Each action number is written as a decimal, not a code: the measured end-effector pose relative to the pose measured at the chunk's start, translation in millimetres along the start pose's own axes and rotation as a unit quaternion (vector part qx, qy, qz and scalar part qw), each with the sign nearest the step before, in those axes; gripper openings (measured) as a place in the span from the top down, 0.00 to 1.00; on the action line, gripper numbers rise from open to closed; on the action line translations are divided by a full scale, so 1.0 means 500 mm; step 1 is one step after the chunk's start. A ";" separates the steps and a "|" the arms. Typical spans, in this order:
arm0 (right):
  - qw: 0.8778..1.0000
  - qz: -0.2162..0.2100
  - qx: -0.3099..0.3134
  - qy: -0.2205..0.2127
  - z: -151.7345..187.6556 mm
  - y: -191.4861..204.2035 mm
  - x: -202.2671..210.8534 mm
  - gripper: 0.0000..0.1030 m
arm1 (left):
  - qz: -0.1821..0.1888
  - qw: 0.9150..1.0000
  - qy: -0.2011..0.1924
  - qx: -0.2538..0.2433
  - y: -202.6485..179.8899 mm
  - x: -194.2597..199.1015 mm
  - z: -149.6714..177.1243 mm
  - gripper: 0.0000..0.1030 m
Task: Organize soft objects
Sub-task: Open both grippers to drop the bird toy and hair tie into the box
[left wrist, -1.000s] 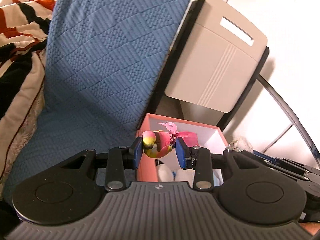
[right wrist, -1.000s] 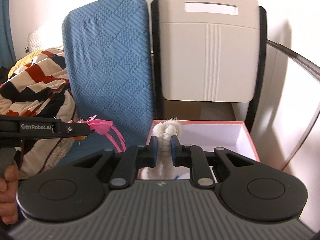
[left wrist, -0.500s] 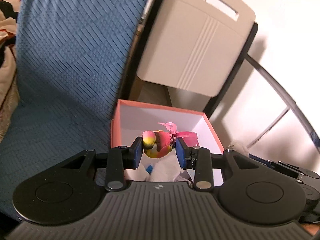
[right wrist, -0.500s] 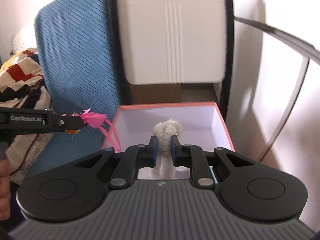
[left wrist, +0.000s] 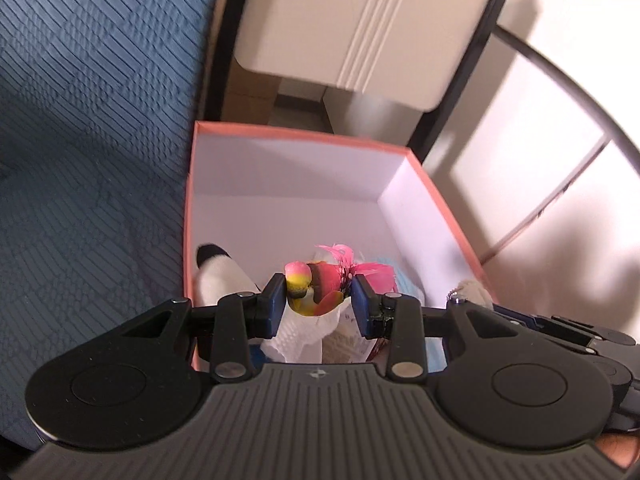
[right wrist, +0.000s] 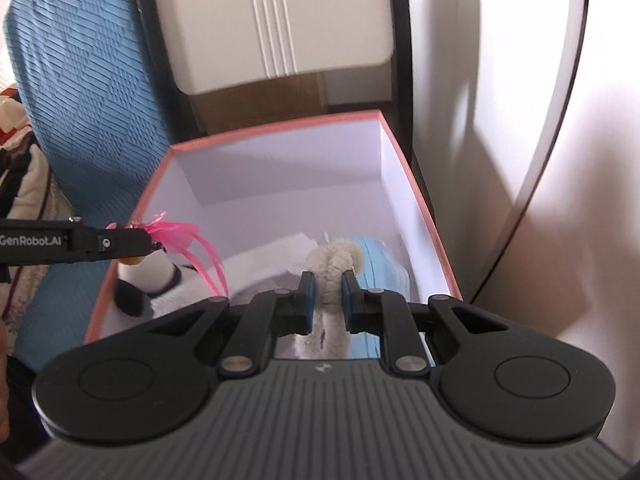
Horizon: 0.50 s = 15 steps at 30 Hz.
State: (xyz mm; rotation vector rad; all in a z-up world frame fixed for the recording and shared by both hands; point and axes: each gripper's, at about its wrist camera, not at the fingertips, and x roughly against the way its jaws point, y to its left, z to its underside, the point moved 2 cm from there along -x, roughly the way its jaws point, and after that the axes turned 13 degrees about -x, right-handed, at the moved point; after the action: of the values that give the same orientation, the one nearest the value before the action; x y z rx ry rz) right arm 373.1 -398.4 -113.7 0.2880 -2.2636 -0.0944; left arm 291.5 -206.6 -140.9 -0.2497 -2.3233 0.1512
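My left gripper point(left wrist: 319, 293) is shut on a small toy bird point(left wrist: 316, 286) with a red, yellow and pink body and pink feathers, held over the near end of a pink-rimmed box point(left wrist: 191, 184). In the right wrist view that gripper point(right wrist: 154, 247) comes in from the left with the bird's pink feathers point(right wrist: 176, 232) trailing. My right gripper point(right wrist: 326, 296) is shut on a cream fluffy plush point(right wrist: 330, 264), also above the box point(right wrist: 416, 196). Inside lie a black-and-white plush point(right wrist: 148, 280), white soft items point(right wrist: 276, 256) and a light blue piece point(right wrist: 380, 264).
A blue quilted cushion point(left wrist: 92, 100) leans left of the box. A cream folding panel with a black frame point(right wrist: 276, 20) stands behind it, and a white wall point(right wrist: 500, 120) runs along the right. A striped blanket point(right wrist: 16, 168) shows at the far left. The far half of the box floor is bare.
Both grippers have come down and forward over the box with their toys still held. The box now fills the middle of both views and its contents show.
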 end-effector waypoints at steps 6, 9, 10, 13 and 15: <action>1.000 0.008 -0.022 0.017 0.016 -0.034 -0.032 0.83 | 0.007 1.000 0.023 -0.004 -0.004 -0.046 0.018 0.60; 0.999 0.008 -0.028 0.024 0.019 -0.038 -0.044 0.80 | 0.010 1.000 0.025 -0.006 -0.008 -0.052 0.019 0.60; 0.999 0.006 -0.033 0.025 0.019 -0.044 -0.040 0.78 | 0.012 1.000 0.024 -0.011 -0.010 -0.053 0.018 0.59; 0.999 0.008 -0.042 0.028 0.018 -0.044 -0.044 0.72 | 0.010 0.999 0.035 -0.039 -0.024 -0.056 0.019 0.30; 0.999 0.009 -0.043 0.028 0.018 -0.043 -0.047 0.59 | 0.008 0.999 0.029 -0.041 -0.027 -0.055 0.019 0.17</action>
State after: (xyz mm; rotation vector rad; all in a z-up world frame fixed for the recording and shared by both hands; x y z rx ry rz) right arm 385.0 -414.0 -140.4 0.2213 -2.2004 -0.1726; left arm 301.5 -226.1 -164.1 -0.3085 -2.2728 0.0557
